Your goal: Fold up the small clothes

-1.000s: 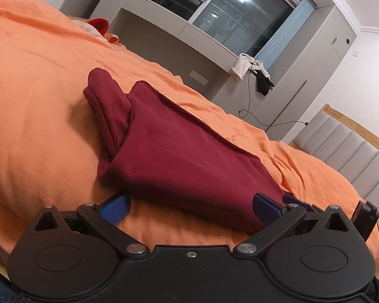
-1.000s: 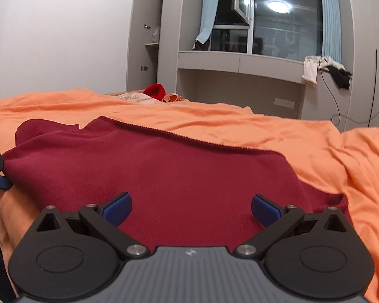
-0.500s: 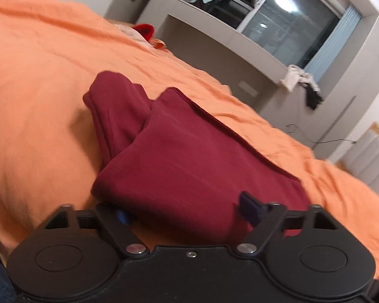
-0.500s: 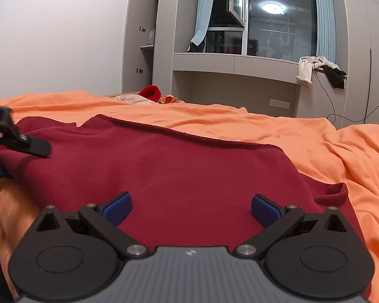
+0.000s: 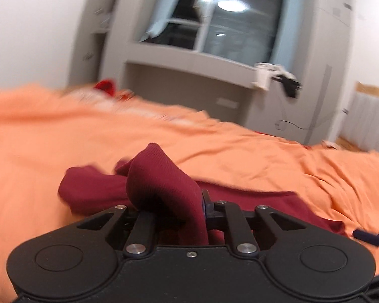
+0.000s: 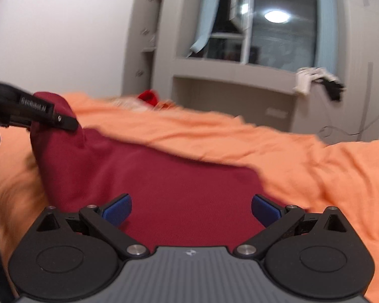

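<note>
With my left gripper (image 5: 169, 209) clenched on a bunched corner of the maroon garment (image 6: 179, 189), I'd carry that corner across toward my right side, keeping it low so the fold lands flat. My right gripper (image 6: 191, 208) is released, jaws spread just above the cloth's near edge; it should pin that edge. Ahead of both grippers the orange bedding (image 6: 303, 156) gives open room; its near edge sits just below my left gripper.

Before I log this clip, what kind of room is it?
Most likely a bedroom: an orange bedspread covers a bed, a padded headboard stands at its end, and curtains frame a dark window.
</note>
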`<state>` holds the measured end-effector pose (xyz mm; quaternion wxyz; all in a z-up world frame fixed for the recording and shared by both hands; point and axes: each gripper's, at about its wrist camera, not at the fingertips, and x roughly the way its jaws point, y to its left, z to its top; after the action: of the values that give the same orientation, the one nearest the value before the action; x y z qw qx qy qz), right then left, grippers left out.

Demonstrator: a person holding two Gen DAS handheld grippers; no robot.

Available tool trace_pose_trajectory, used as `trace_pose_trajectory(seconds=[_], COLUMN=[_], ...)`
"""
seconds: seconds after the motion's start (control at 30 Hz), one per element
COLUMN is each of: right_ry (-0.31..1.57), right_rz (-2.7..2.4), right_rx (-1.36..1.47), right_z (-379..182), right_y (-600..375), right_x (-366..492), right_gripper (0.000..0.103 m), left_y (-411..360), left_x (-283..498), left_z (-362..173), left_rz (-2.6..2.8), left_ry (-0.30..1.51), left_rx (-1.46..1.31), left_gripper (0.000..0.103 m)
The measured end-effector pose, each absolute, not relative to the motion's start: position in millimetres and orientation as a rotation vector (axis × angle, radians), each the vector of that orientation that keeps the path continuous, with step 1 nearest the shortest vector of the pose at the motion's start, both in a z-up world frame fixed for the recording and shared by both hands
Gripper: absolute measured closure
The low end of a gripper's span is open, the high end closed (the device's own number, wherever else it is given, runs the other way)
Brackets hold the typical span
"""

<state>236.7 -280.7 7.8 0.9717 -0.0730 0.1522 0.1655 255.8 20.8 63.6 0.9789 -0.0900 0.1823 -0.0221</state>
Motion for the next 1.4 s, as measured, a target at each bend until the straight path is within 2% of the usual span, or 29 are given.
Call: trace_pose_trajectory(seconds=[0.27, 0.53, 0.73, 1.0, 1.33, 1.4], right_ry=[0.269, 0.244, 0.292, 0.342, 0.454, 0.470], right_rz=[0.141, -0.081, -0.077, -0.036, 0.181, 0.219], right_rx=[0.075, 0.105, 0.246, 0.216, 0.487, 0.534], right_z=[38.8, 45.3, 38.3, 30.6, 4.5, -1.3], right_y=[-373.3, -445.2, -477.7, -460.0, -464.2, -462.2], right_x=[253.1, 261.3, 268.9, 278.4, 296.8, 301.9], right_gripper=[0.000, 0.000, 0.000, 0.000, 0.001, 0.007], left_y=[-88.9, -175.2, -182.5, -179.7, -182.6, -182.0], left_x=[284.0, 269.7, 246.8, 239.4, 227.8, 227.2], left_z=[105.7, 57.7, 27.4, 24.4, 23.1, 23.4], left_rz=[-0.293, -0.553, -0.566, -0.594, -0.591, -0.590], left_ry=[0.319, 0.430, 0.440, 0.438, 0.398, 0.397], left_rx=[0.102, 0.317, 0.397, 0.399, 0.424, 0.422], left_gripper=[0.089, 0.088, 0.084, 0.075, 0.075, 0.075])
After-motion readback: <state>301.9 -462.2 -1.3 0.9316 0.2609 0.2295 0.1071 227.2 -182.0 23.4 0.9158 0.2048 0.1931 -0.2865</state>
